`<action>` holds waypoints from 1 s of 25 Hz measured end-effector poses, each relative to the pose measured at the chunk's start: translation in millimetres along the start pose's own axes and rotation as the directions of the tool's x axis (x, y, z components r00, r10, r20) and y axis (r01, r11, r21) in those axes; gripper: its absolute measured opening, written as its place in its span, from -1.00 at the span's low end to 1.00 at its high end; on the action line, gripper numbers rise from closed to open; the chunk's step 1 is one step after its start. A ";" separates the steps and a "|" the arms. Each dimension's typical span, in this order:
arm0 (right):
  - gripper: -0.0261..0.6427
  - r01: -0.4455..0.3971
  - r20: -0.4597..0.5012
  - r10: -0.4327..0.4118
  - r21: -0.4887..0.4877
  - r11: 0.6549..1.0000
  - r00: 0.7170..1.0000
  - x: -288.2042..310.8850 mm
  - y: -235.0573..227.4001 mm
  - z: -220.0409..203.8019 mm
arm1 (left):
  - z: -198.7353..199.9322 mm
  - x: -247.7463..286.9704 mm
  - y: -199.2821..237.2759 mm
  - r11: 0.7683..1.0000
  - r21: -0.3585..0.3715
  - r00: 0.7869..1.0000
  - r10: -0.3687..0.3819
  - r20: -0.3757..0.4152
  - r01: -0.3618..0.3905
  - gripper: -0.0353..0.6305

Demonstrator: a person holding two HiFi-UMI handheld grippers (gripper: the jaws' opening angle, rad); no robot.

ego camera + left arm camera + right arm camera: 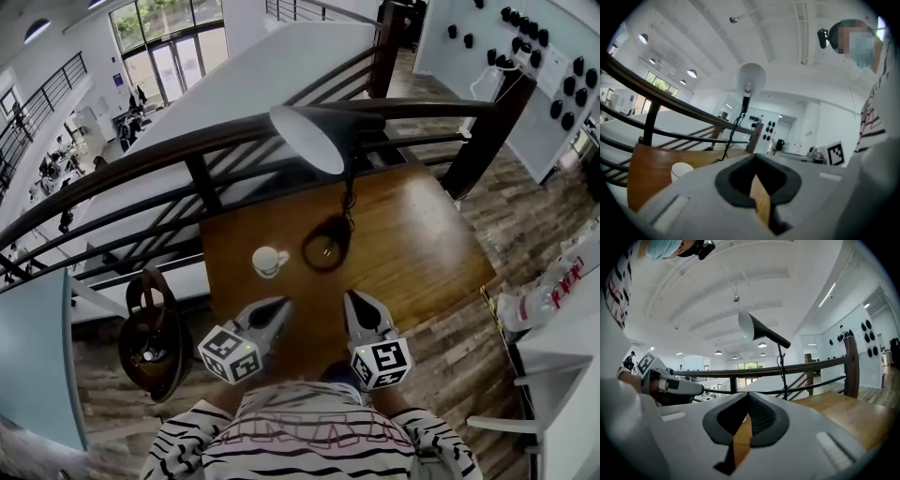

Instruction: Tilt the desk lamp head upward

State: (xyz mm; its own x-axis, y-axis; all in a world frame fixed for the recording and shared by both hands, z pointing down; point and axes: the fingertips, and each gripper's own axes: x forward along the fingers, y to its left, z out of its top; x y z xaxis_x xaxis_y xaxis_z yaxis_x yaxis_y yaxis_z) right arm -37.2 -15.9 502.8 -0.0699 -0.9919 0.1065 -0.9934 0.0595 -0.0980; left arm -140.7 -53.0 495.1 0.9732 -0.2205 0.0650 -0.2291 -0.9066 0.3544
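Note:
The desk lamp stands on the wooden table (422, 244); its cone-shaped head (314, 134) is raised, its white opening facing up and to the left. The head (754, 326) tops a thin black stem in the right gripper view, and the head (750, 79) shows from the front in the left gripper view. Its round black base (328, 248) sits mid-table. My left gripper (278, 307) and right gripper (354, 302) hover over the table's near edge, both shut and holding nothing, well short of the lamp.
A white cup (269, 261) stands on the table left of the lamp base. A dark railing (187, 155) runs behind the table. A brown chair (150, 333) sits at the left and white furniture (562, 356) at the right.

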 end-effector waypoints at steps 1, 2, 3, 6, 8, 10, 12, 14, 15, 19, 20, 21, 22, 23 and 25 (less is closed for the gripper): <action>-0.92 -0.001 -0.003 0.001 -0.007 1.000 1.000 0.1 0.5 -0.6 | -1.5 0.7 0.0 1.000 -0.002 1.000 -0.001 -0.002 0.001 -0.89; -0.92 -0.003 -0.005 0.003 -0.009 1.000 1.000 0.3 1.1 -1.4 | -3.0 1.0 0.2 1.000 -0.005 1.000 -0.002 -0.003 0.002 -0.89; -0.92 -0.007 -0.008 0.007 -0.008 1.000 1.000 0.6 1.8 -2.4 | -4.3 1.1 0.5 1.000 -0.008 1.000 -0.002 -0.004 0.002 -0.89; -0.92 -0.019 -0.010 0.020 0.001 1.000 1.000 2.1 3.0 -3.9 | -5.6 1.7 1.9 1.000 -0.014 1.000 0.001 -0.006 -0.001 -0.89; -0.92 -0.024 -0.011 0.024 0.002 1.000 1.000 3.1 3.7 -3.8 | -5.4 1.2 3.2 1.000 -0.017 1.000 0.004 -0.005 -0.004 -0.89; -0.92 -0.023 -0.010 0.023 -0.001 1.000 1.000 3.4 4.2 -3.5 | -5.7 0.1 3.8 1.000 -0.018 1.000 0.007 -0.003 -0.007 -0.89; -0.92 -0.019 -0.008 0.019 -0.004 1.000 1.000 3.0 3.2 -3.1 | -6.1 -0.3 3.7 1.000 -0.020 1.000 0.008 -0.001 -0.008 -0.89; -0.92 -0.019 -0.008 0.019 -0.005 1.000 1.000 3.3 2.1 -2.7 | -5.9 0.3 3.9 1.000 -0.021 1.000 0.009 -0.001 -0.009 -0.89; -0.92 -0.020 -0.008 0.020 -0.006 1.000 1.000 3.8 1.9 -2.7 | -5.9 0.5 4.5 1.000 -0.022 1.000 0.009 -0.001 -0.009 -0.89; -0.92 -0.022 -0.012 0.022 -0.009 1.000 1.000 7.2 2.3 -3.9 | -7.0 1.3 8.0 0.999 -0.032 1.000 0.007 -0.001 -0.007 -0.89; -0.92 -0.022 -0.013 0.022 -0.009 1.000 1.000 8.0 2.2 -3.8 | -6.7 1.6 8.6 0.999 -0.034 1.000 0.006 0.000 -0.006 -0.89; -0.92 -0.023 -0.014 0.023 -0.011 1.000 1.000 8.8 2.0 -3.5 | -6.1 1.9 9.2 0.999 -0.036 1.000 0.006 0.001 -0.006 -0.89; -0.92 -0.024 -0.015 0.023 -0.012 1.000 1.000 9.5 1.9 -3.0 | -5.5 2.0 9.7 0.999 -0.038 1.000 0.007 0.002 -0.007 -0.89; -0.92 -0.024 -0.016 0.024 -0.013 1.000 1.000 10.1 1.8 -2.4 | -4.9 2.1 10.2 0.999 -0.040 1.000 0.008 0.003 -0.008 -0.89; -0.92 -0.025 -0.016 0.025 -0.016 1.000 1.000 11.4 1.4 -1.0 | -3.3 2.2 11.1 0.999 -0.041 1.000 0.011 0.005 -0.011 -0.89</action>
State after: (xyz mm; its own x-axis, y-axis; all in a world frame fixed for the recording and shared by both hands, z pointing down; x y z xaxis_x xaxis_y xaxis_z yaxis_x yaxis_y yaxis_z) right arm -39.5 -27.0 504.8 -0.0961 -0.9881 0.1203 -0.9927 0.0862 -0.0847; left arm -141.0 -62.3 502.3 0.9706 -0.2321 0.0641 -0.2384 -0.8886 0.3920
